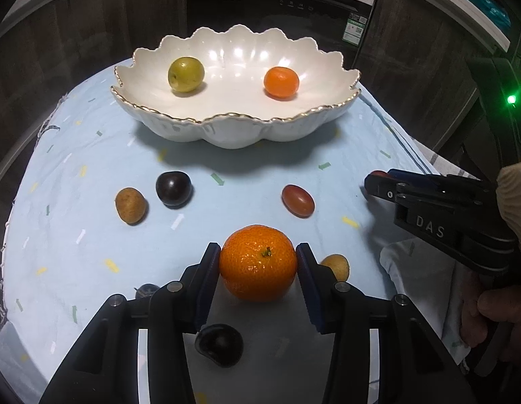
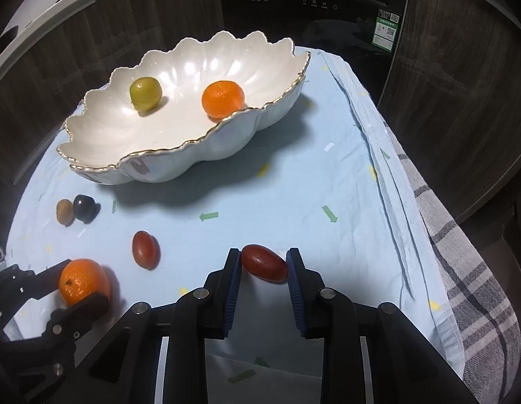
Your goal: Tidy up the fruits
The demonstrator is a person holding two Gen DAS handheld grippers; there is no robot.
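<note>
Blue cloth [image 1: 92,155]: left tool [image 1: 258,262] level, pinching mandarin [image 1: 258,262] (right alike).

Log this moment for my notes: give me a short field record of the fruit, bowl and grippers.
bowl: white scalloped bowl on the blue cloth
in bowl: green fruit, small orange
left gripper: shut on big orange
right gripper: shut on red tomato
loose on cloth: second tomato, dark plum, brown fruit

One scalloped white bowl [image 1: 233,128]. Three mandarins [image 1: 258,262] [image 1: 281,82] counting both views' same fruits: actually two. Two red oblong tomatoes [image 2: 264,262] [image 2: 145,248]. One green fruit [image 1: 186,74]. One dark plum [image 1: 173,188]. Two brown fruits [image 1: 130,205] [image 1: 336,265].
</note>
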